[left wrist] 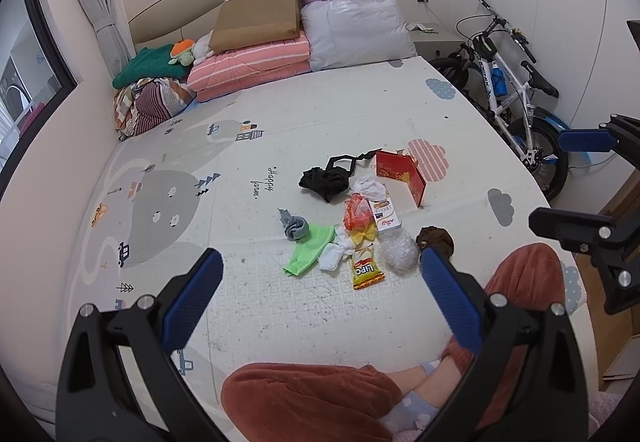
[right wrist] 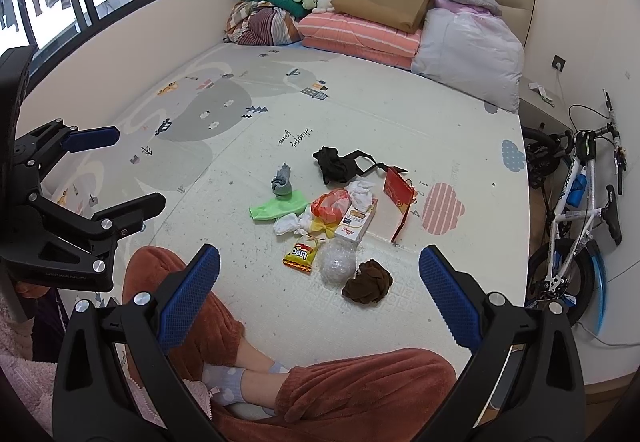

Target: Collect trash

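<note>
Trash (left wrist: 366,238) lies in a small heap on the bed (left wrist: 248,294) in front of the person's legs, and the left gripper (left wrist: 320,274) and right gripper (right wrist: 320,270) hang wide apart above it, holding nothing, likely ready to pick.

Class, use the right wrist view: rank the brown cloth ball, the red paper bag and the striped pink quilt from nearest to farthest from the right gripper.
1. Brown cloth ball, just ahead of the right gripper.
2. Red paper bag, mid-mat, standing open to the right.
3. Striped pink quilt, folded at the headboard end.
</note>
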Demonstrator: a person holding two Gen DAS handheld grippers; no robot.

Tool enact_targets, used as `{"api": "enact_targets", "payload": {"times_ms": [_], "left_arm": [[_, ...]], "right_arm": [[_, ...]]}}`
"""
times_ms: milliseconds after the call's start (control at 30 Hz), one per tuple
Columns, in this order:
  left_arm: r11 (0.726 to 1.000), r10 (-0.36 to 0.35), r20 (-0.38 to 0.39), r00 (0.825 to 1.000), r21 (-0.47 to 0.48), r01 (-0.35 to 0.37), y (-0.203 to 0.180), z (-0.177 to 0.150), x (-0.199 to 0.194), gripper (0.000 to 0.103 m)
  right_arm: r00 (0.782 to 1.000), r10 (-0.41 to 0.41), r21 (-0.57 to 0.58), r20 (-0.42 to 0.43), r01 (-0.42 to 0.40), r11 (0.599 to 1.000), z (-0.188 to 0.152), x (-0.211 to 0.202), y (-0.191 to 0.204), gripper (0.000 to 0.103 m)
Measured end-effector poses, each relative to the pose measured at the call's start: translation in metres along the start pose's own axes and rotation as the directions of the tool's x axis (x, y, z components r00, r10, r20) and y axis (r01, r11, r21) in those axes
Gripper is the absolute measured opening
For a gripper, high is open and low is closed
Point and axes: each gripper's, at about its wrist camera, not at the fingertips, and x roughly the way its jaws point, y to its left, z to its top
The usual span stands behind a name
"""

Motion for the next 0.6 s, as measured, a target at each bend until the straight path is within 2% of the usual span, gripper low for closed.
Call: {"api": "enact_targets", "payload": {"times_ms": [133, 267, 500, 600], "left_arm": [[1.000, -0.004, -0.003, 1.000, -0.001, 0.004, 0.000, 0.000, 0.000, 0.099], [1.000, -0.027, -0.020, 0.999, -0.003, 0.027, -0.003, -0.002, 0.016, 0.099], [0.998, -0.063, -0.076, 0.995, -0.028, 0.061, -0.006, -0.018, 0.078, 0.099], [0.997, -0.072, -0.110, 0.991, -0.038, 0.068, -0.008, -0.028, 0.107, 0.099]], "right_arm": [[1.000, 0.006, -0.001, -0.001, -0.006, 1.000, 0.001, 0.008, -0.001, 0.096], [1.000, 0.021, 0.014, -0.009, -0.021, 1.000, -0.004, 0.029, -0.006, 0.096], [0.998, 0.036, 0.082, -0.044, -0.032, 0.996, -0.024, 0.089, -0.033, 0.096], [0.999, 0.009, 0.091, -0.049, -0.005, 0.996, -0.035, 0.117, -0.043, 0.096]]}}
